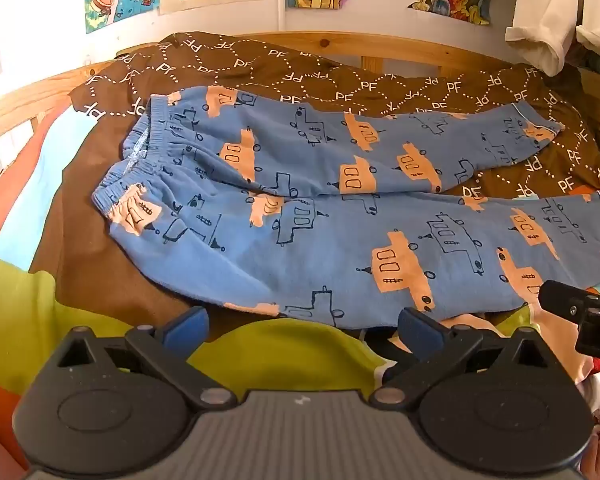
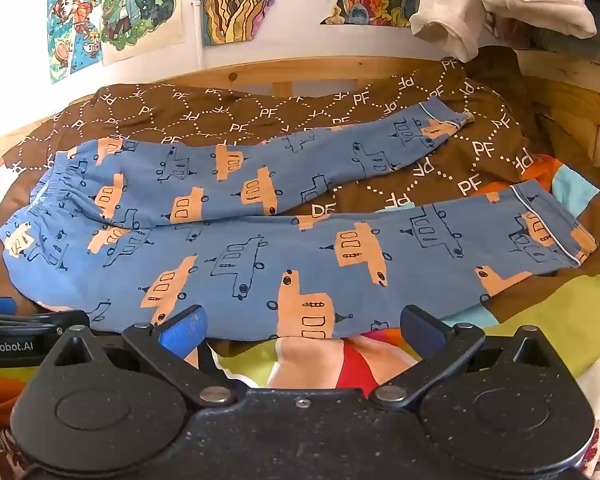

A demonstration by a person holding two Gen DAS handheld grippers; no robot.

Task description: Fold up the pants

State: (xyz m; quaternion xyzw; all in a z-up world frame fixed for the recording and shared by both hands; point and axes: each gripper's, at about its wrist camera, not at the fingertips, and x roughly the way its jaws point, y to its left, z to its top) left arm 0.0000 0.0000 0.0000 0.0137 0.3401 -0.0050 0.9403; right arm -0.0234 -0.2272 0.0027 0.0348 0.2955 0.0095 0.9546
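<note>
Left wrist view: blue pants (image 1: 320,208) with orange vehicle print spread flat on the bed, over a brown blanket (image 1: 260,68) lettered PF, waistband (image 1: 140,168) to the left, both legs running out to the right and splayed apart toward the cuffs. Left gripper (image 1: 304,326) held just short of the near edge of the near leg, fingers (image 1: 188,326) wide apart, gripping nothing. Right wrist view: same pants (image 2: 260,248) laid full length, far cuff (image 2: 440,120) and near cuff (image 2: 556,232) well apart with brown blanket showing between. Right gripper (image 2: 300,326) poised likewise at the near edge of the near leg, fingers (image 2: 182,330) spread wide, empty, cloth not yet between them. No fold made as far as can be judged: legs not brought together, no crease across the length. Left to do, by the look of it: lay one leg onto the other, then double the length from cuffs toward waistband.
</note>
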